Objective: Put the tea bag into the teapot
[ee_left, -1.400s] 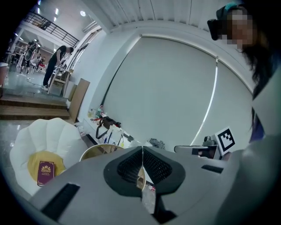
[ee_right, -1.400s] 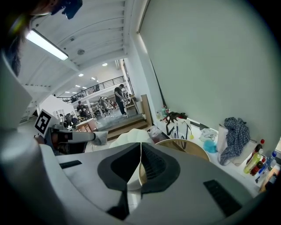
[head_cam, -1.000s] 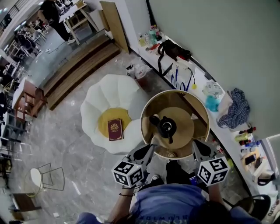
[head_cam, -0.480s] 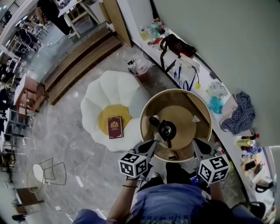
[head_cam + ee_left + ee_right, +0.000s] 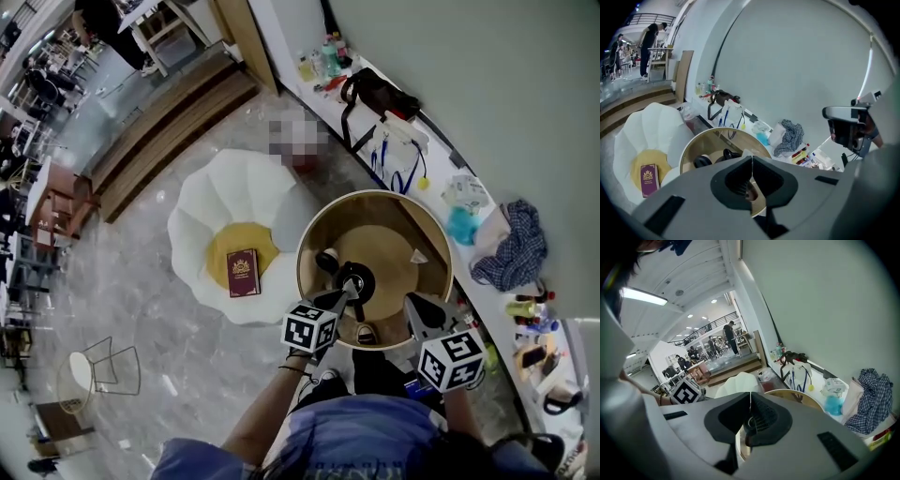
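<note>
Left gripper point(image 5: 348, 294) and right gripper point(image 5: 412, 306) have fingers clenched, empty; the right should open before reaching the likely tea bag point(image 5: 417, 254) right of the teapot point(image 5: 356, 279).

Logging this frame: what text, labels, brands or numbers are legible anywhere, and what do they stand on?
No text here can be read.
Dark red book: gold emblem and lettering, too small to read.
Bottles on the counter: labels too small and blurred.
Marker cubes: black-and-white square patterns only, no letters or numbers.
</note>
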A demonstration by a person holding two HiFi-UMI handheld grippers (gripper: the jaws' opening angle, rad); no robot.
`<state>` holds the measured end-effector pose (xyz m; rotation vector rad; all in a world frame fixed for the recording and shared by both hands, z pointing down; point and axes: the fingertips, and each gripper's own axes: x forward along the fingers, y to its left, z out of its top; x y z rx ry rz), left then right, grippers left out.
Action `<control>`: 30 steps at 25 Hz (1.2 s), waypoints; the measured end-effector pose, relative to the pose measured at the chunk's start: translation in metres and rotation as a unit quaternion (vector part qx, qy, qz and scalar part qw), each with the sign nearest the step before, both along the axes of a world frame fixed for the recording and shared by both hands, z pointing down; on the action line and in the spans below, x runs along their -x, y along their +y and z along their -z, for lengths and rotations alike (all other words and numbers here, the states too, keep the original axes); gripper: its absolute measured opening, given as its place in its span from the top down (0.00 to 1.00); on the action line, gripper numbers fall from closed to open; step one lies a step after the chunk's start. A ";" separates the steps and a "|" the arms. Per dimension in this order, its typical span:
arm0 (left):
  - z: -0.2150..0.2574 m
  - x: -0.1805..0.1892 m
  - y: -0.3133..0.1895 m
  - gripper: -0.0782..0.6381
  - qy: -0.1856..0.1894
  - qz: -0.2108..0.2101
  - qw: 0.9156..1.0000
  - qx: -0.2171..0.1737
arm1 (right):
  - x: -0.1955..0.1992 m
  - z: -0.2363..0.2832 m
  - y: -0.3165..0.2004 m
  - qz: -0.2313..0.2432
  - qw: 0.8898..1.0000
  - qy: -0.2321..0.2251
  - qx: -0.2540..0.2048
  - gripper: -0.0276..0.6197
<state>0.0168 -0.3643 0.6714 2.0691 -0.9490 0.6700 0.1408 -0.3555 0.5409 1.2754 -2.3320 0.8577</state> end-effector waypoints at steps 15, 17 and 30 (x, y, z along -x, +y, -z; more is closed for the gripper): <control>-0.073 -0.008 -0.020 0.87 -0.041 -0.021 0.996 0.070 | -0.012 -0.012 -0.002 -0.016 0.999 0.018 0.022 0.93; -0.076 -0.011 -0.021 0.87 -0.041 -0.025 0.996 0.070 | -0.012 -0.012 -0.002 -0.017 0.999 0.021 0.023 0.93; -0.067 -0.017 -0.017 0.74 -0.004 -0.018 0.998 0.061 | -0.010 -0.010 0.008 -0.021 0.999 0.020 0.021 0.93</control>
